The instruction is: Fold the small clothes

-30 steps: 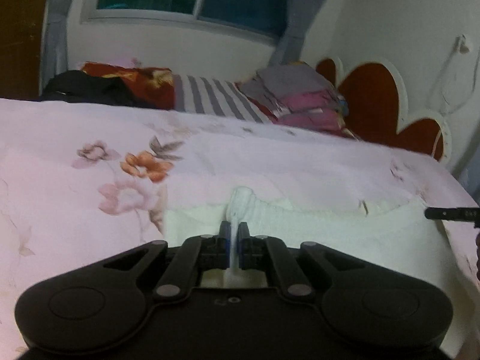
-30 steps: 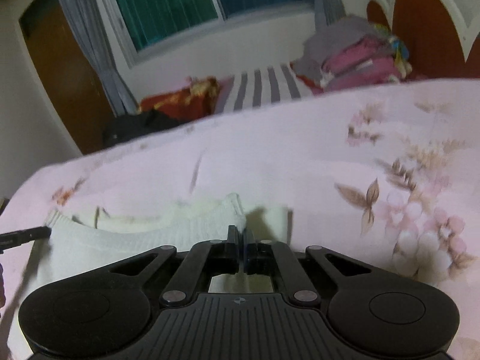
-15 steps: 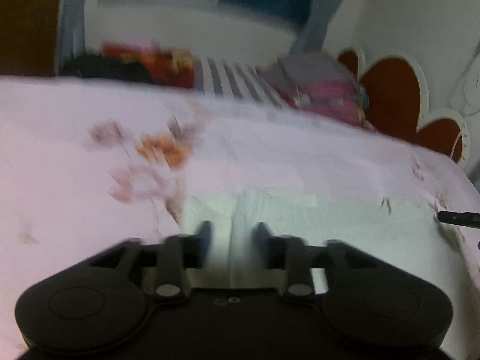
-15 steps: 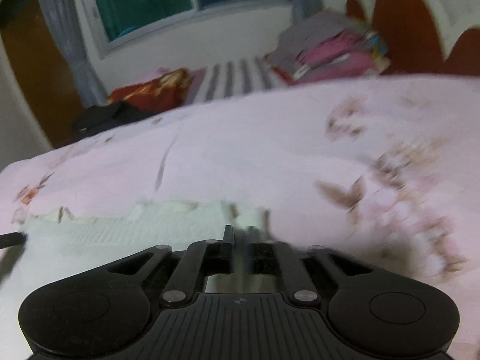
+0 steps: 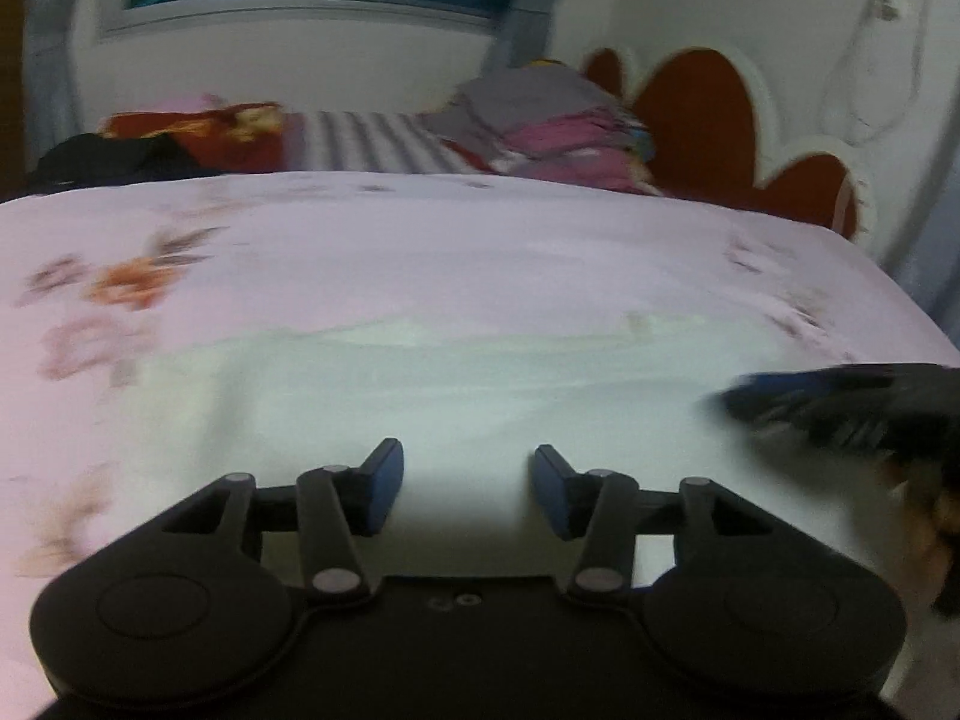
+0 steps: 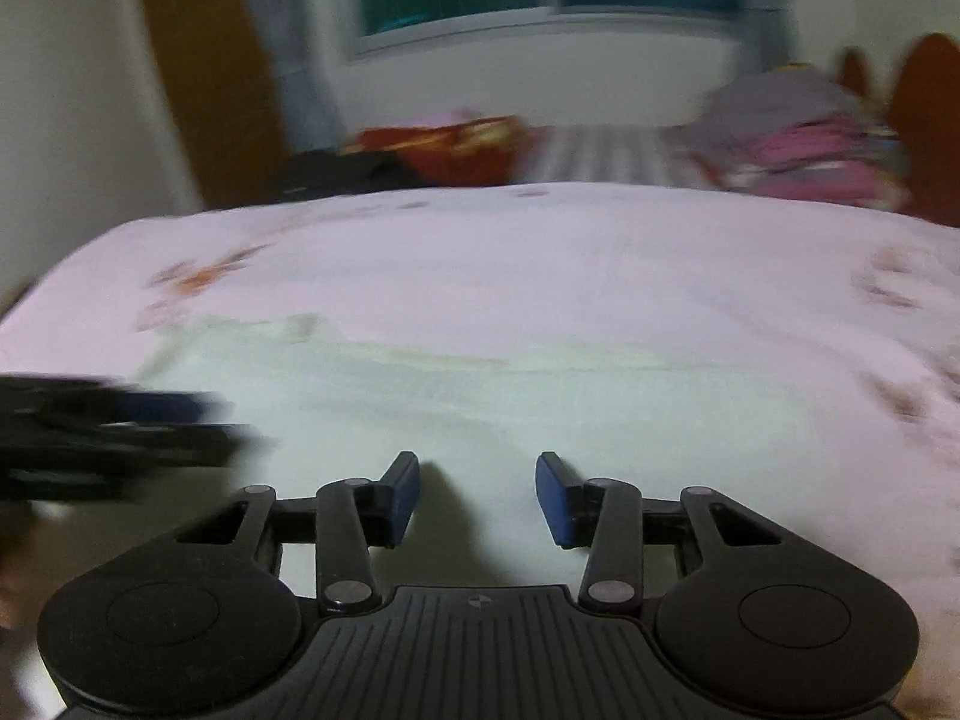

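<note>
A small white knit garment (image 5: 480, 384) lies flat on the pink floral bedsheet (image 5: 420, 258), folded with its far edge straight. My left gripper (image 5: 465, 456) hovers over its near part, jaws apart and still opening, nothing between the blue pads. My right gripper (image 6: 477, 462) is over the same garment (image 6: 540, 408), jaws apart and closing slightly, with only cloth beneath them, not pinched. Each gripper shows blurred in the other's view: the right gripper (image 5: 840, 402) at the right side, the left gripper (image 6: 108, 426) at the left side.
A stack of folded clothes (image 5: 540, 120) sits at the far side by the red heart-shaped headboard (image 5: 702, 114). A striped cloth (image 5: 372, 144), a red patterned cloth (image 5: 198, 132) and dark clothing (image 5: 108, 159) lie along the back. The bed drops off at the right.
Both grippers were shut on the garment's edge; they have let go, opened and drawn back toward me. The garment now lies flat, and the other gripper shows larger in each view.
</note>
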A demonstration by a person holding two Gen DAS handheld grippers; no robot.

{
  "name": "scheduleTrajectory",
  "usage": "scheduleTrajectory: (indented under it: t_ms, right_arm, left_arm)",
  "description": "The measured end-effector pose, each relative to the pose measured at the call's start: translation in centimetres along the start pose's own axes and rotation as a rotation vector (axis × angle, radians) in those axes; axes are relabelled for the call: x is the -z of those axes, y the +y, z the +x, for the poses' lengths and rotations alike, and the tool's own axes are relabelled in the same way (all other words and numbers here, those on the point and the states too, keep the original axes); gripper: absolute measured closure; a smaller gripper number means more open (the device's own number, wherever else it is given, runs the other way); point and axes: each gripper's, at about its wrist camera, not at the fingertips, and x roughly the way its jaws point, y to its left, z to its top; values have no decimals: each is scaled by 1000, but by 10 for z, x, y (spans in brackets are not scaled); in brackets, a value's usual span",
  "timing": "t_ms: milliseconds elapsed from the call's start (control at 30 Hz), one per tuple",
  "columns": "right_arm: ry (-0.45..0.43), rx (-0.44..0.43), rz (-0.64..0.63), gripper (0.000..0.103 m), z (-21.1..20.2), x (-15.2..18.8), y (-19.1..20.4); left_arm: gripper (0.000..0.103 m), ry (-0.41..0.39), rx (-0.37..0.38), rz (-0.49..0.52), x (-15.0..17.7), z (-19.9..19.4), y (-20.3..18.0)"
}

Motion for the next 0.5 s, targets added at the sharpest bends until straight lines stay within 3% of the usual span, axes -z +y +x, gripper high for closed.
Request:
scheduleTrajectory:
  t_ms: [67,200,267,333,400,500]
  right_arm:
    - [-7,157,58,61,-9,3,-35]
    - [-18,192,93,61,-27,5,-60]
    - [-74,136,93,61,-48,6,-52]
    - [-72,49,72,61,-59,13,-33]
    - [-50,-31,12,61,-62,20,-8]
    - [5,-65,-49,61,-50,31,25]
  left_arm:
    - [57,-1,-37,-39,2,-7,23]
    - [50,1,-37,-67,-4,-25,30]
    - [46,-43,-28,-42,-3,-39,12]
    - [46,-52,13,-23,3,-42,-12]
    - [46,-45,44,18,16,-41,-40]
    - [46,-7,35,49,32,-30,-66]
